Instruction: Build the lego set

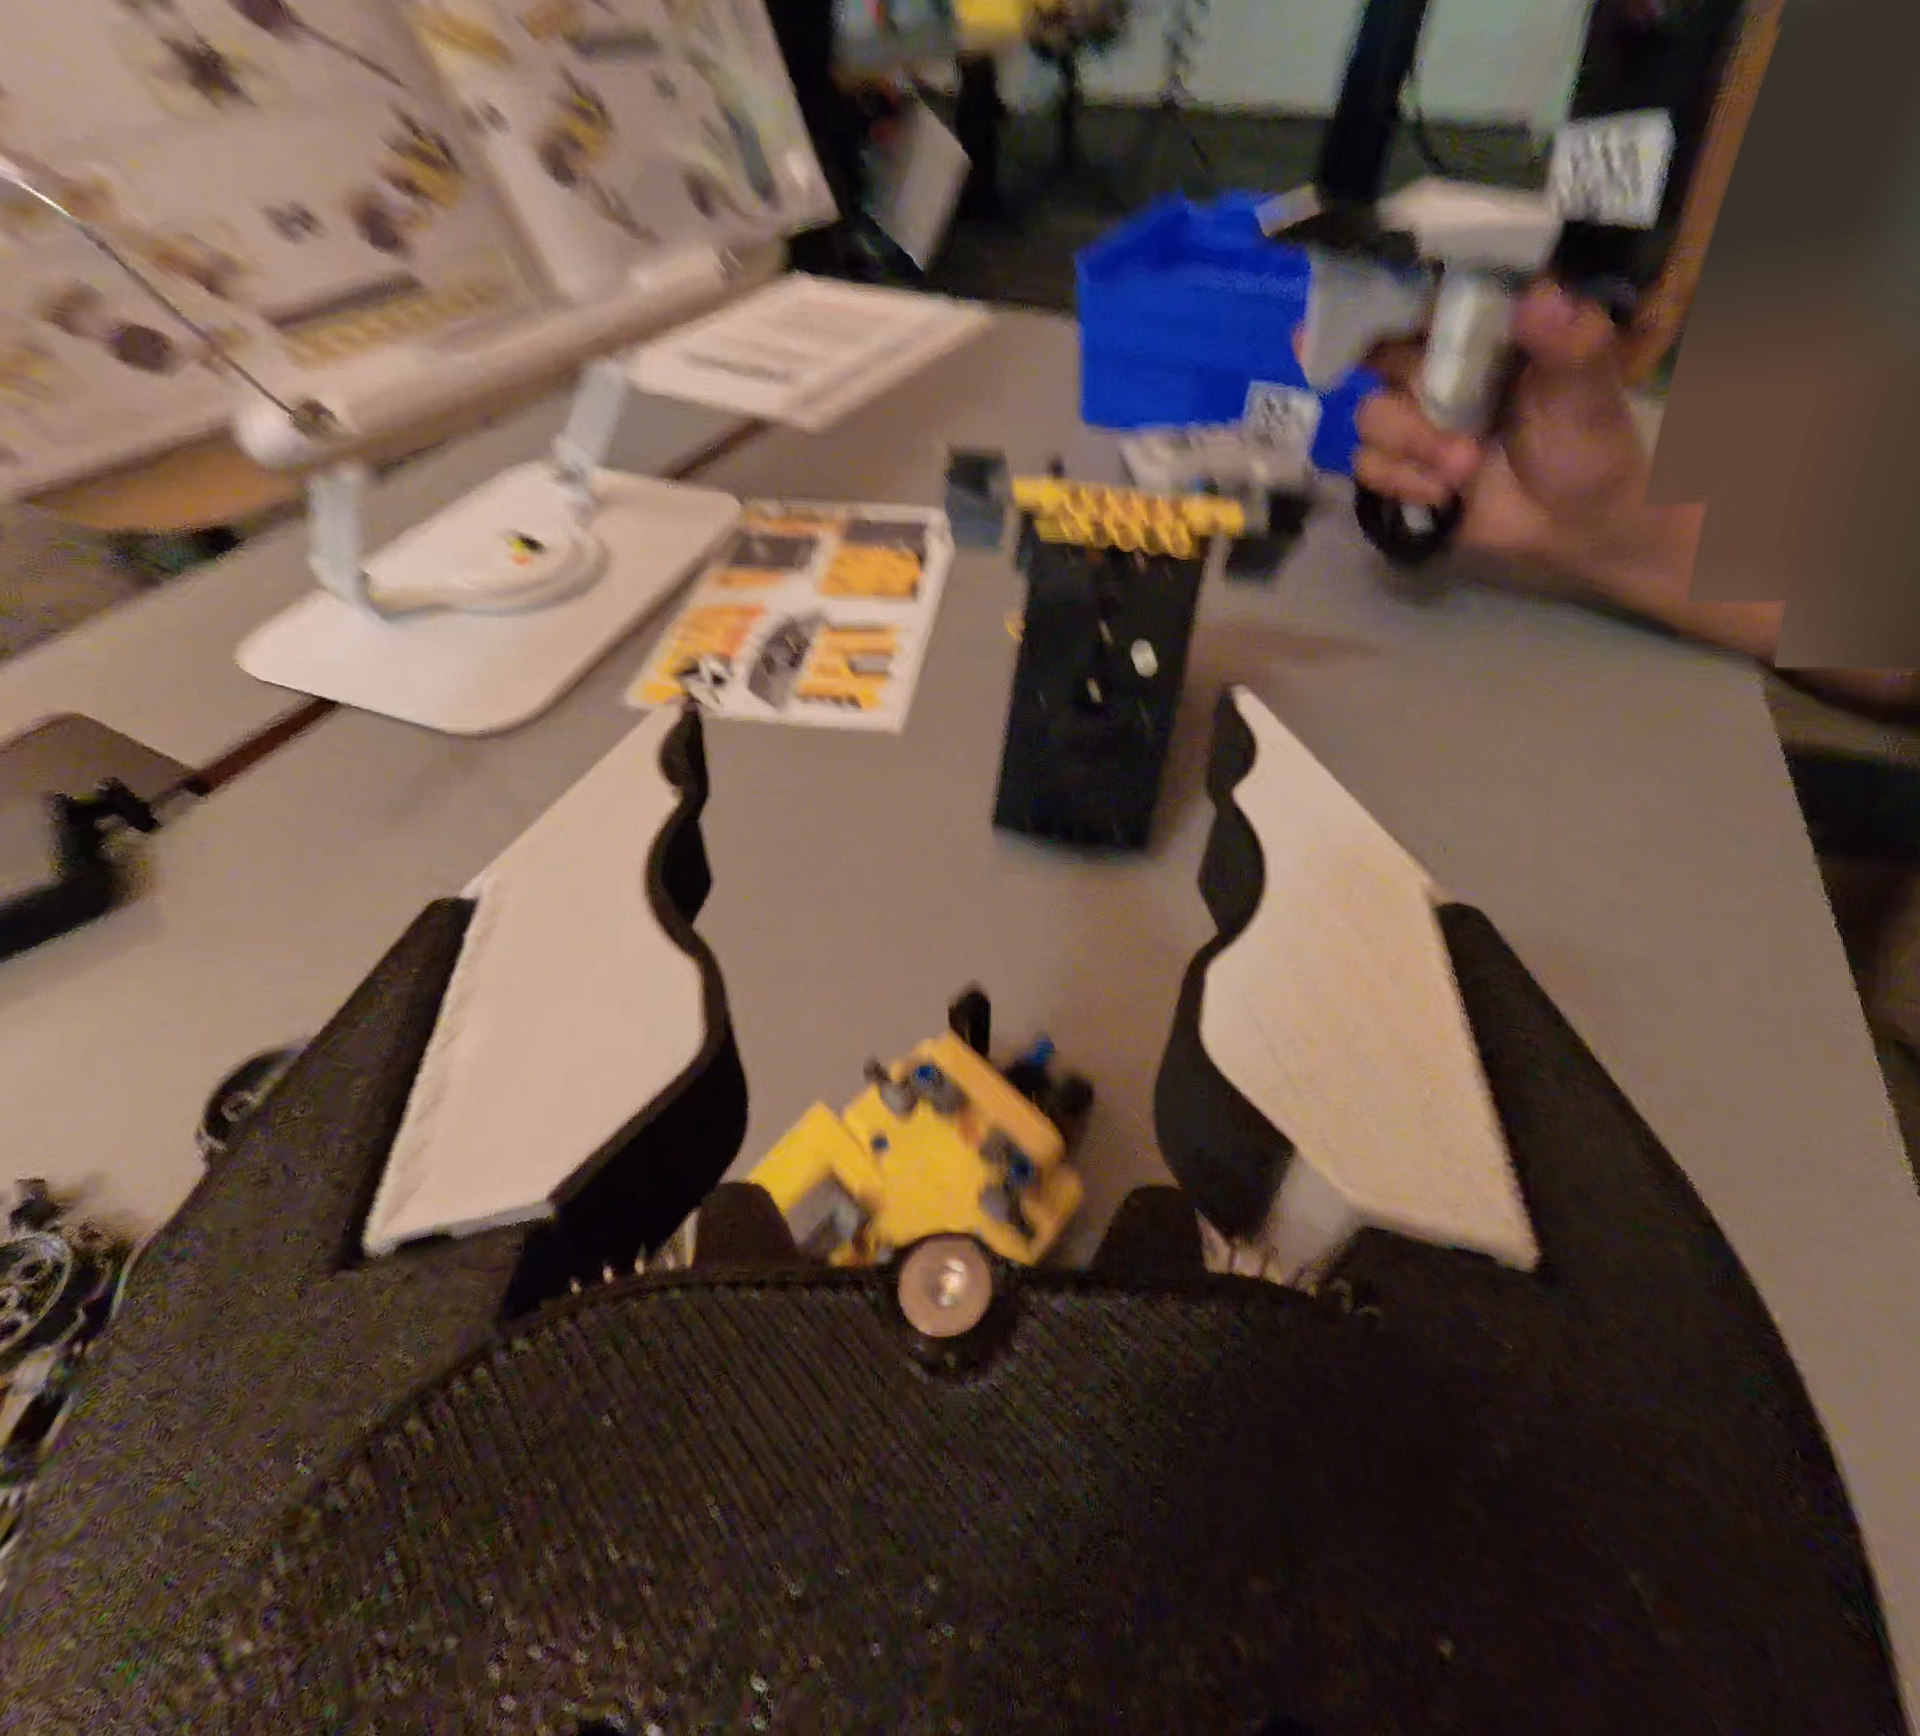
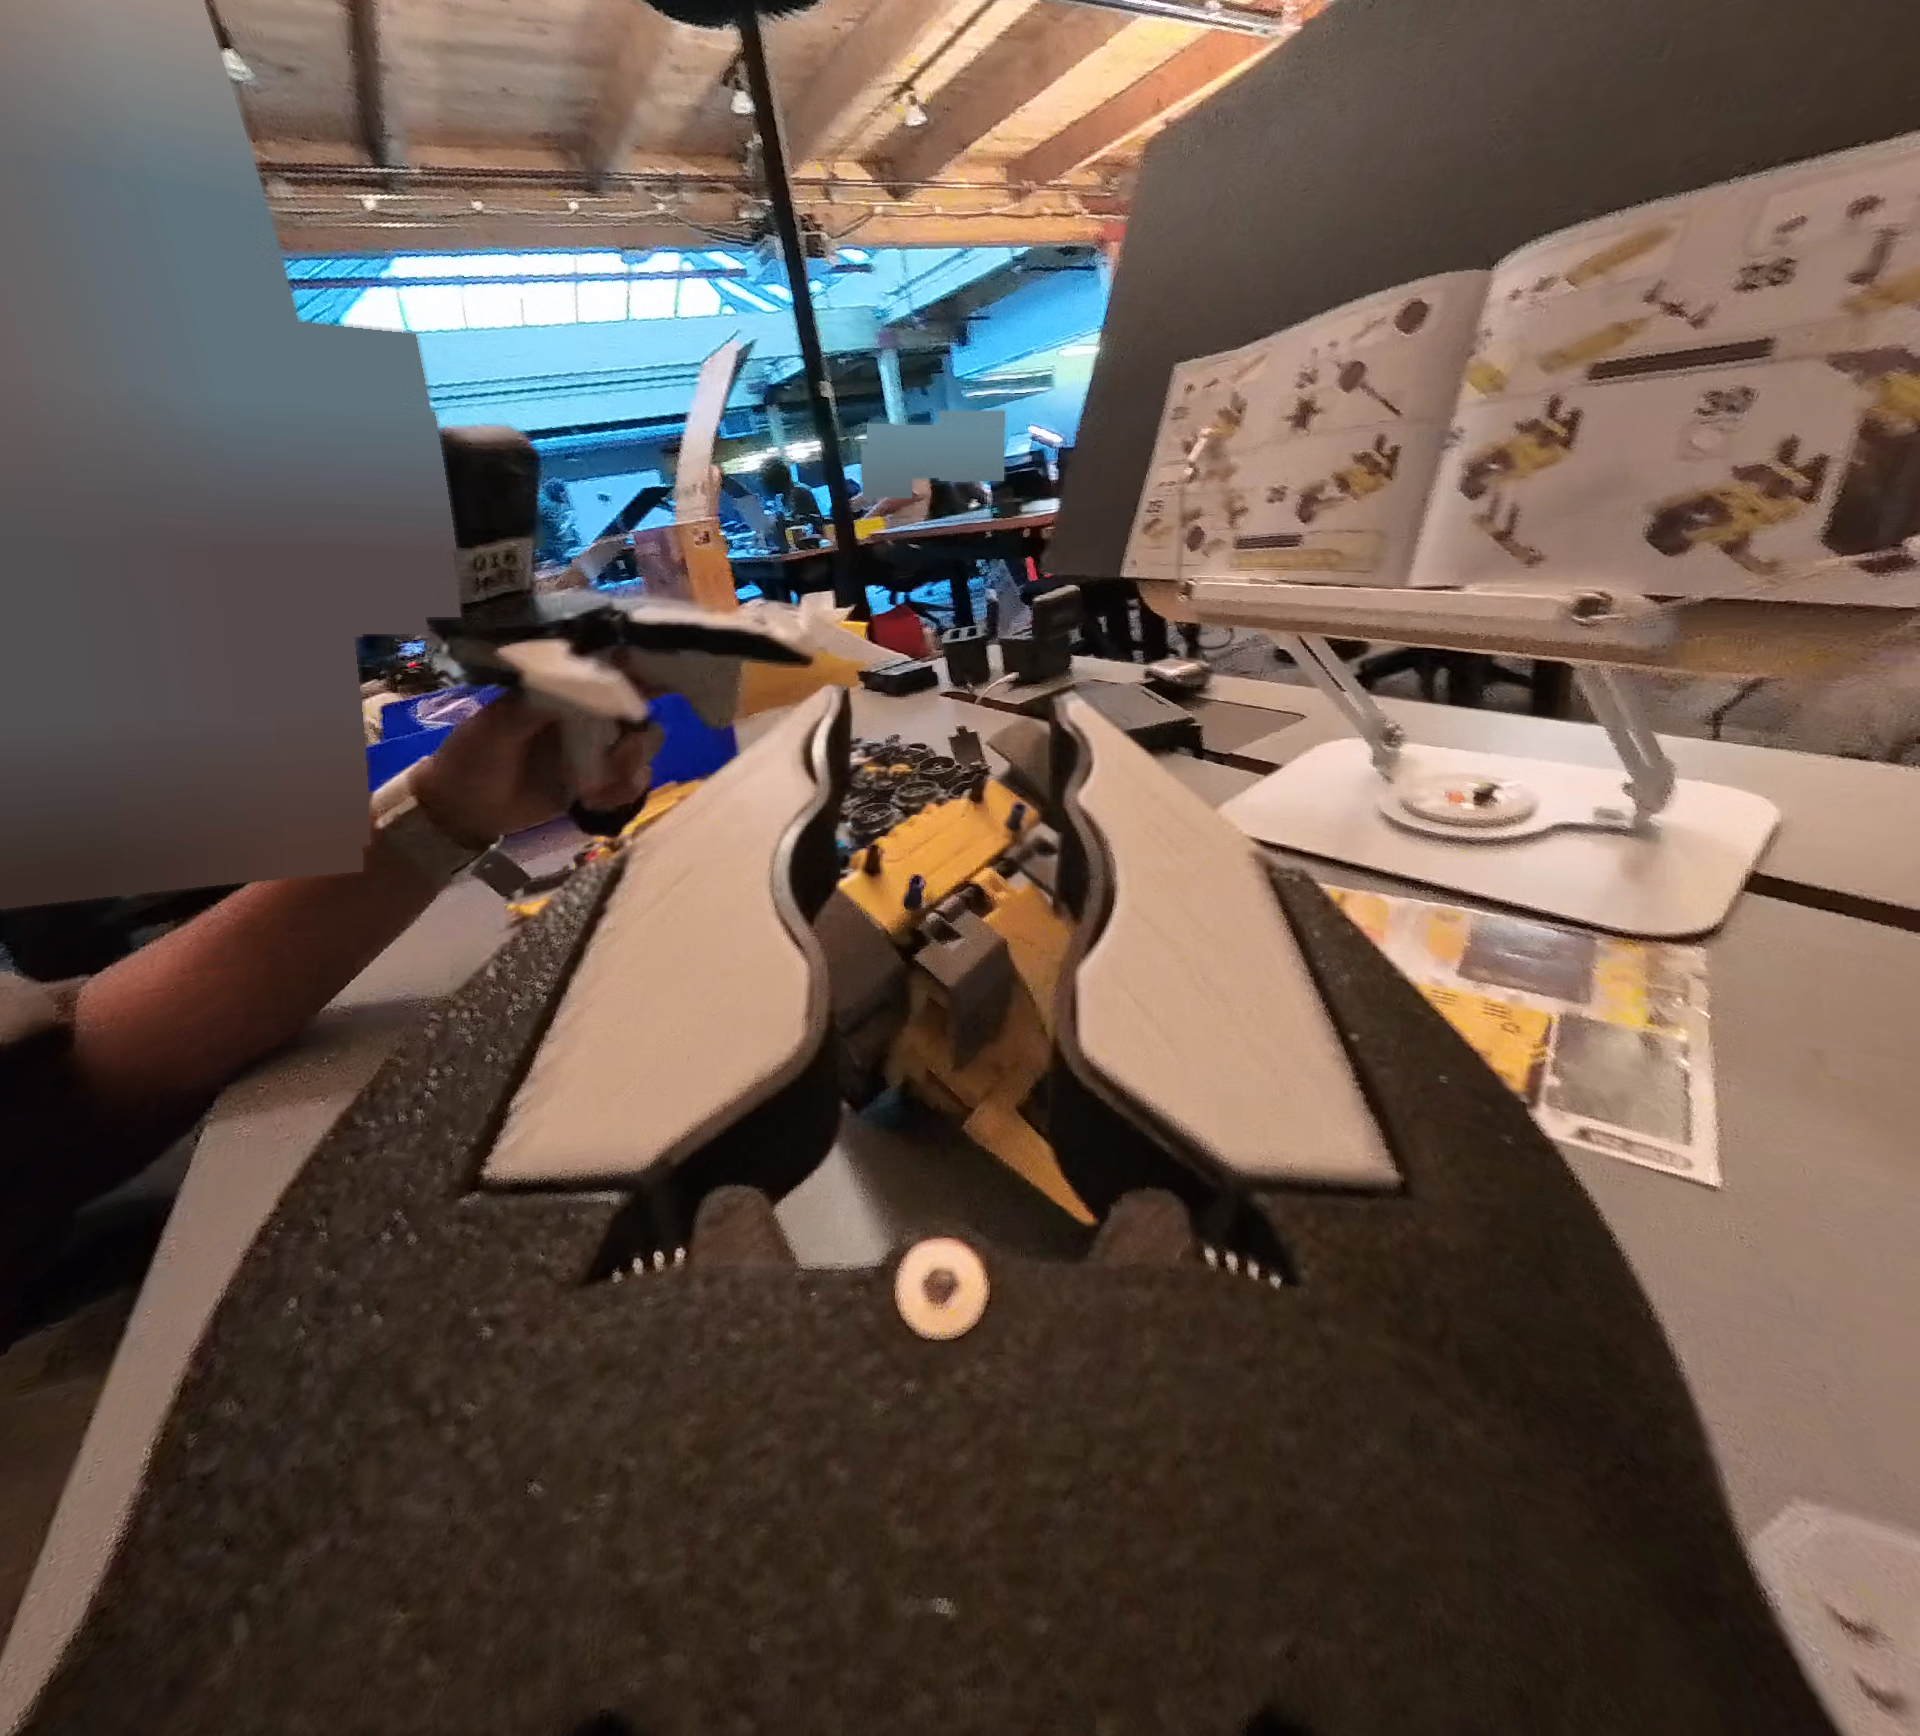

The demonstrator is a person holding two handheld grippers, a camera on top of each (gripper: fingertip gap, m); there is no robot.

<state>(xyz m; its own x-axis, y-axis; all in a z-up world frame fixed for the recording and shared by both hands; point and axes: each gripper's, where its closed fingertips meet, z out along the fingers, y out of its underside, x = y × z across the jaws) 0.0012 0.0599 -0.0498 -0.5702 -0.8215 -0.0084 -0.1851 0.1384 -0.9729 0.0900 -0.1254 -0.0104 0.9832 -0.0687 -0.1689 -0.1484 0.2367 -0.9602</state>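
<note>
My left gripper [image 1: 961,710] is open and empty, held low over the grey table [image 1: 1455,855]. A small yellow brick assembly [image 1: 925,1156] with grey and blue pins lies on the table between the bases of its fingers. Ahead stands a tall black brick model with a yellow top [image 1: 1101,678]. My right gripper [image 2: 945,704] is shut on this yellow and black model [image 2: 966,865], and its pads press both sides. In the left wrist view a hand [image 1: 1538,460] holds the right gripper behind the model.
An open instruction booklet [image 1: 416,128] [image 2: 1507,439] rests on a white stand [image 1: 488,616] at one side. A yellow sticker sheet [image 1: 800,616] [image 2: 1538,1011] lies flat by it. A blue bin [image 1: 1184,315] stands behind the model. Black wheels [image 2: 914,772] are piled beyond. The table edge runs along the right.
</note>
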